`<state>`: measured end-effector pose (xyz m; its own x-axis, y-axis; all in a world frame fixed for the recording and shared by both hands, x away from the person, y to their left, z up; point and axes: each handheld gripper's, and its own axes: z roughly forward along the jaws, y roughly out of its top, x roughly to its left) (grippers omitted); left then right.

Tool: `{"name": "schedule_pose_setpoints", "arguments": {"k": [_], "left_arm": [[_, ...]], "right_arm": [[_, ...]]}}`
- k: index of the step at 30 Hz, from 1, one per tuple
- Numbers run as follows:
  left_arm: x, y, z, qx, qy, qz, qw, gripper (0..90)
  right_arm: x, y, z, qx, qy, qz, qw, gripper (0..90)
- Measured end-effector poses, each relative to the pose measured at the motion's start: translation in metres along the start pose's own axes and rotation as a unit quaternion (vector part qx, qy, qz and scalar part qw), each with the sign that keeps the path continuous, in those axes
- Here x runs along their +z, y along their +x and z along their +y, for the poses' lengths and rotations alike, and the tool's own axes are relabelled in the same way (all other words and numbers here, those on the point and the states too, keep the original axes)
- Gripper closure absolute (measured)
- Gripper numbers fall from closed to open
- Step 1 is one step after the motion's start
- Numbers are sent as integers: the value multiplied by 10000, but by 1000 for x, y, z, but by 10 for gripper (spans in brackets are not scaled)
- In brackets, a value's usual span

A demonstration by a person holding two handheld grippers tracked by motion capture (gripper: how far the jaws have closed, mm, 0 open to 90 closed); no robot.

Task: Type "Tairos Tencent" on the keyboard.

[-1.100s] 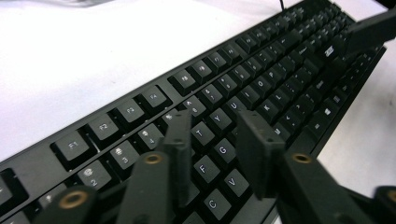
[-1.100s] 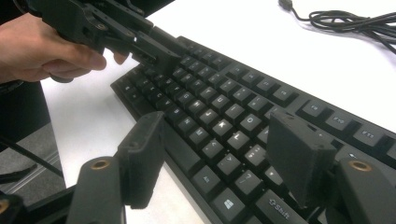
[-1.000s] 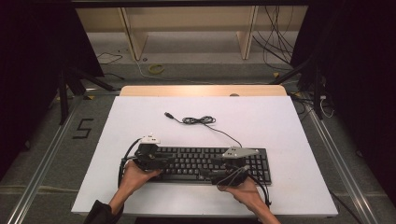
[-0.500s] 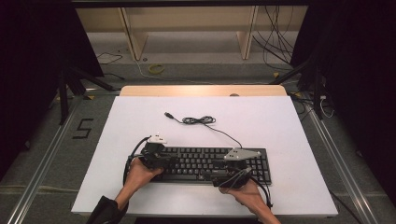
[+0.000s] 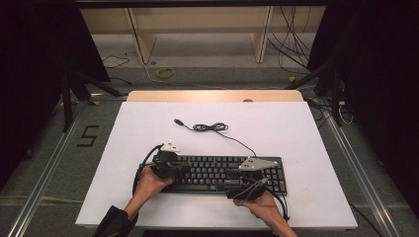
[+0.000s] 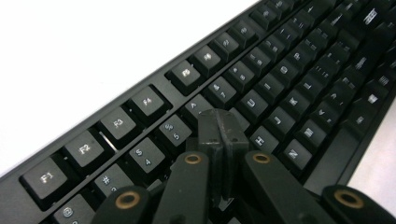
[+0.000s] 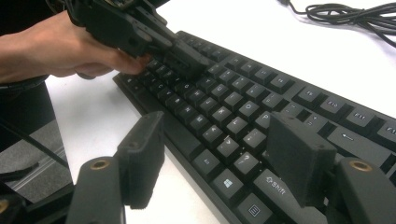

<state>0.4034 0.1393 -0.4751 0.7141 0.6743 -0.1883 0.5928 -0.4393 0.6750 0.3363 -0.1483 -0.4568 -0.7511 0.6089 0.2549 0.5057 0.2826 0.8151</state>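
Observation:
A black keyboard (image 5: 222, 172) lies across the near part of the white table (image 5: 276, 128); its cable (image 5: 210, 127) runs back to a loose coil and a USB plug (image 5: 177, 121). My left gripper (image 5: 183, 169) is over the keyboard's left half. In the left gripper view it (image 6: 219, 129) is shut, nothing between the jaws, with the tip down among the number and letter keys (image 6: 252, 102). My right gripper (image 5: 234, 186) is at the keyboard's front edge, right of middle. It (image 7: 219, 158) is open, its fingers (image 7: 140, 156) straddling the bottom key row. The left gripper (image 7: 182, 58) and its hand also appear there.
The white tabletop extends behind and to both sides of the keyboard. A wooden strip (image 5: 212, 96) borders its far edge. Metal rails (image 5: 356, 168) run along both sides, with floor cables (image 5: 291, 44) beyond. A "5" mark (image 5: 88, 136) is on the floor at left.
My left gripper has slid a little to the right along the keyboard. The right gripper has barely shifted.

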Motion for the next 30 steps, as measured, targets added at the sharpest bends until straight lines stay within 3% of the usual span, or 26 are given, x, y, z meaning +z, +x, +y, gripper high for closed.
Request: {"name": "schedule_pose_setpoints", "arguments": {"k": [10,21,30], "left_arm": [[-2,-1,0,-24,-35,67,10000,889],[-18,1,1,-273,-387,-178,9987,723],[-27,1,-1,-418,-716,-432,9956,505]], "right_arm": [[-2,0,0,-10,-20,-34,10000,380],[-6,-3,-2,24,-59,-78,9999,379],[-9,-5,-3,26,-101,-107,9999,374]]}}
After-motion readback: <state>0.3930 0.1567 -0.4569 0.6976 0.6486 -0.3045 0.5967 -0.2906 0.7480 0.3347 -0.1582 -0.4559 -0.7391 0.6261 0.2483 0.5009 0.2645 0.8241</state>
